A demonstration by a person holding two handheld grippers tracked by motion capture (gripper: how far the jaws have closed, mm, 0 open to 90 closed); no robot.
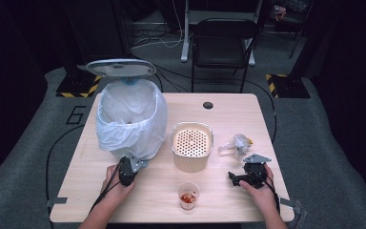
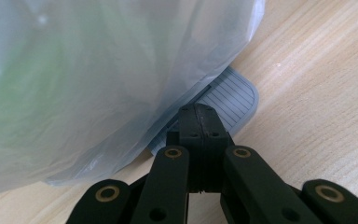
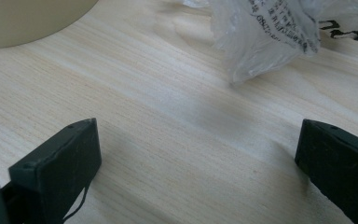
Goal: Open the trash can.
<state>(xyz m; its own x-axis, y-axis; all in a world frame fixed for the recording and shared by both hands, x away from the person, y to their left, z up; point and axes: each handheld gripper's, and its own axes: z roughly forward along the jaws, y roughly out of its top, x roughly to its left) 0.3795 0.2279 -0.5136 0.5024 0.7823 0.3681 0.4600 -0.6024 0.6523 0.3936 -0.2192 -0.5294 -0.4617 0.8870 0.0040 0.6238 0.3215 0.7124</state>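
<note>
at the bin's (image 1: 131, 119) foot, the left gripper (image 2: 199, 122), jaws pressed together, sits on the grey pedal (image 2: 230, 98); press straight down and hold steady so the lid (image 1: 120, 67) stays up. the right gripper (image 3: 198, 154), jaws wide apart, faces the crumpled wrapper (image 3: 265, 32) and should close squarely on it.

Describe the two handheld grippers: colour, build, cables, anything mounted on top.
Both are black linkage-style tools. The left gripper has flat black jaws on arms with brass-ringed pivot pins. The right gripper has thick, blocky black pads. Each carries a grey three-cornered plate on top and trails a black cable. No sleeves visible on the forearms.
</note>
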